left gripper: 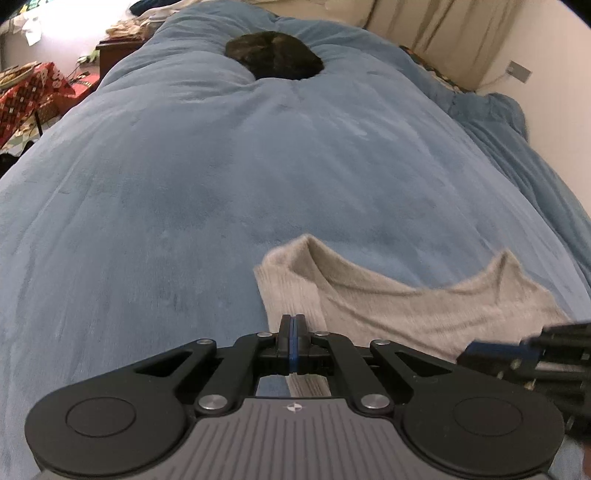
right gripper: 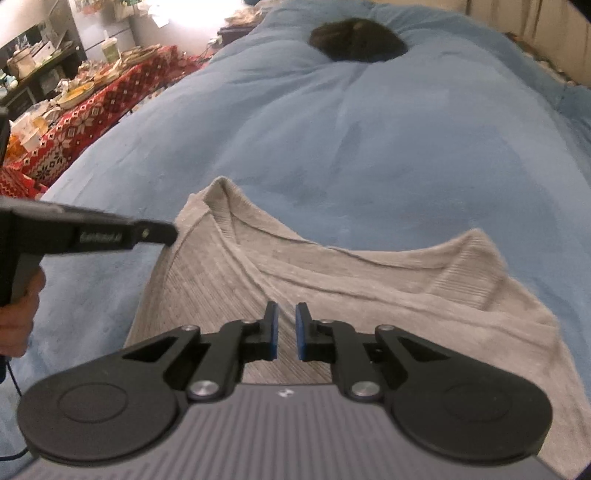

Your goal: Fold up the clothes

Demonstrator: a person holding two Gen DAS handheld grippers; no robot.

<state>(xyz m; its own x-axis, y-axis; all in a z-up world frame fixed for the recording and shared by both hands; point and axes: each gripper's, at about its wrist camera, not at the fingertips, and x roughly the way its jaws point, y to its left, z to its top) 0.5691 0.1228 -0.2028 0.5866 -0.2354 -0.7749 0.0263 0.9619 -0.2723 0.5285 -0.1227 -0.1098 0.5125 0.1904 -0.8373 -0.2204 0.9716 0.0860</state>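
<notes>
A grey knit sweater (left gripper: pixel 406 299) (right gripper: pixel 332 280) lies spread on the blue blanket (left gripper: pixel 184 203) (right gripper: pixel 369 147), neckline toward the far end. My left gripper (left gripper: pixel 291 321) is shut, its blue pads pressed together over the sweater's ribbed left side; no cloth shows between them. In the right wrist view the left gripper (right gripper: pixel 170 232) reaches the sweater's left edge, with a hand (right gripper: pixel 18 317) on its handle. My right gripper (right gripper: pixel 286 314) hovers over the sweater's middle, open by a narrow gap, nothing between the fingers. In the left wrist view the right gripper (left gripper: pixel 491 352) is blurred.
A dark garment (left gripper: pixel 275 55) (right gripper: pixel 358 38) sits at the far end of the bed. A cluttered table with a red patterned cloth (right gripper: pixel 85 118) (left gripper: pixel 29 96) stands to the left. Beige curtains (left gripper: pixel 443 29) and a wall run along the right.
</notes>
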